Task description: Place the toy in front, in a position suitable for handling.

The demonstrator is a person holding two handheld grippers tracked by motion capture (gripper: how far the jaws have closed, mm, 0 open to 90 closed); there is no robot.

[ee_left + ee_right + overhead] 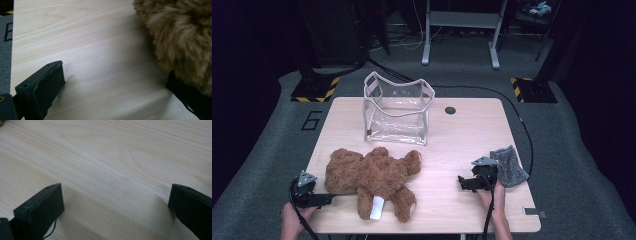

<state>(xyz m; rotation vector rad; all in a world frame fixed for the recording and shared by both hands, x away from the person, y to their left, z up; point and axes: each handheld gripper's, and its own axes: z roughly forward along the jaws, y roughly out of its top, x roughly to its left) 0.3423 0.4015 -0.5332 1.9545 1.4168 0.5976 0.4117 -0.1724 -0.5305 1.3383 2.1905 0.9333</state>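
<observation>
Brown teddy bear (pixel 369 177): soft, light, compressible; grip limb (probably leg). Left gripper (pixel 328 199) released beside fur; right gripper (pixel 460 181) released, empty.

We count one brown teddy bear (pixel 369 177), its fur touching the far jaw of the left gripper (pixel 326 199), whose two jaws stand wide apart. We count one clear plastic bag (pixel 397 108), well beyond both sets of jaws. We count one grey cloth (pixel 509 165), just behind the right gripper (pixel 463 182), away from its spread jaw tips. We count two grippers, one wooden table (pixel 462 135) under both, and two hands: left (pixel 292 220), right (pixel 494 197).
</observation>
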